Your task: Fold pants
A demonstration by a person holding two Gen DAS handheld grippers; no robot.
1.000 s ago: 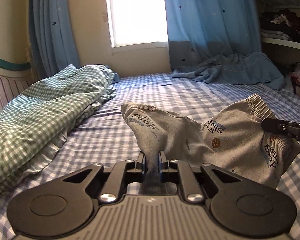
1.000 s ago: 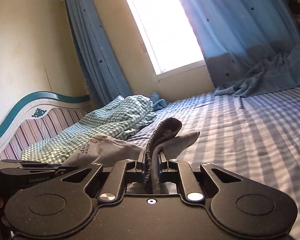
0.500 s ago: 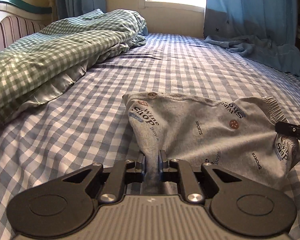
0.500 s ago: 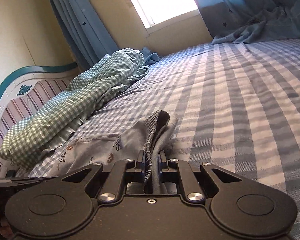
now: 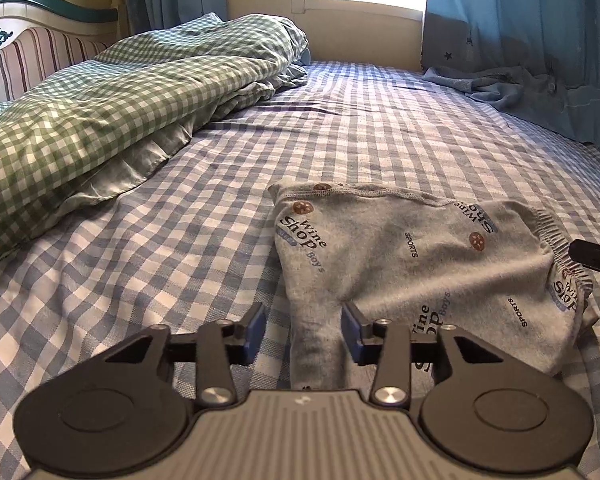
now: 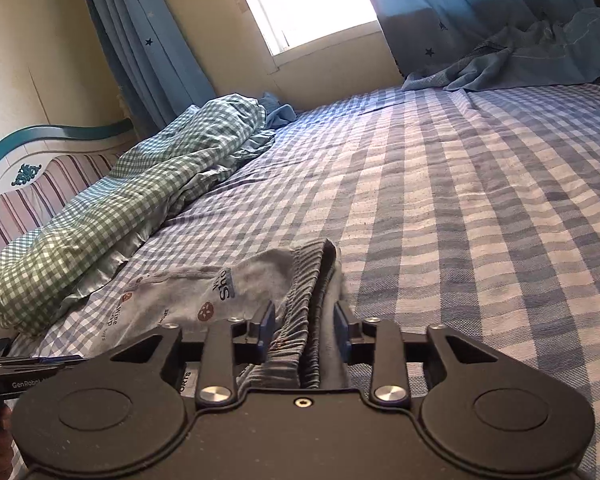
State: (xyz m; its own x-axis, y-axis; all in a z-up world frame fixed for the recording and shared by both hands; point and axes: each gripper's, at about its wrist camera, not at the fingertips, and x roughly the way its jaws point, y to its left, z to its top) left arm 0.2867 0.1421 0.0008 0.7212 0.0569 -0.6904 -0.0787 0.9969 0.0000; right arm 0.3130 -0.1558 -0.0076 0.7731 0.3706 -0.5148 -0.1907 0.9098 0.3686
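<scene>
Both tools (image 5: 303, 330) (image 6: 304, 330) lower now – jaws opening, pants (image 5: 412, 264) btwn.

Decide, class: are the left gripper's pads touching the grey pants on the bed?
Apart. The left wrist view shows the left gripper opening, with gaps between both blue pads and the grey pants.

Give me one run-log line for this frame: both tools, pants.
left tool: opening, pant leg between pads | right tool: opening, waistband between pads | pants: folded, lying on checked bed sheet
</scene>
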